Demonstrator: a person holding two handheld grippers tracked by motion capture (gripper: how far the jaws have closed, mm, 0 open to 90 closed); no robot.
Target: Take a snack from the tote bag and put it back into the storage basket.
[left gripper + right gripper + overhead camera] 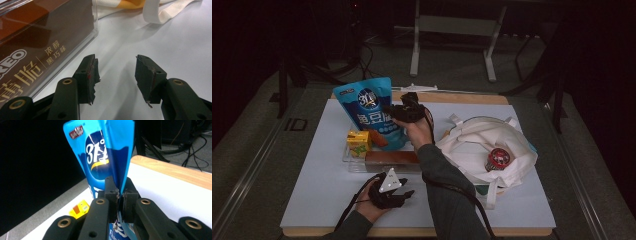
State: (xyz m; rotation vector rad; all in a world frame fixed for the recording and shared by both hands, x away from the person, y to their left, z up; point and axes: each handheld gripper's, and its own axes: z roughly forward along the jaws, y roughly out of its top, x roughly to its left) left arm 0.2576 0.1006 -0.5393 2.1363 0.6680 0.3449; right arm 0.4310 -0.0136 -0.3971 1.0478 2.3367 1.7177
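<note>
So the right gripper (119,195) has its fingers pinched on the blue pouch's (368,111) edge, upright over the clear tray (349,159). Probably packing the tote (482,145) next: lift and carry right. Left gripper (116,75) idles on the worktop (317,185), fingers wide.

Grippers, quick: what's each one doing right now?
Left gripper: open, holding nothing.
Right gripper: closed on the blue bag.

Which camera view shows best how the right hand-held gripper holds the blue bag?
The right gripper view: its jaws are shut on a folded edge of the blue bag. The high view shows the right hand-held gripper at the bag's side, the pinch too small to judge. The left gripper view faces a brown box.
</note>
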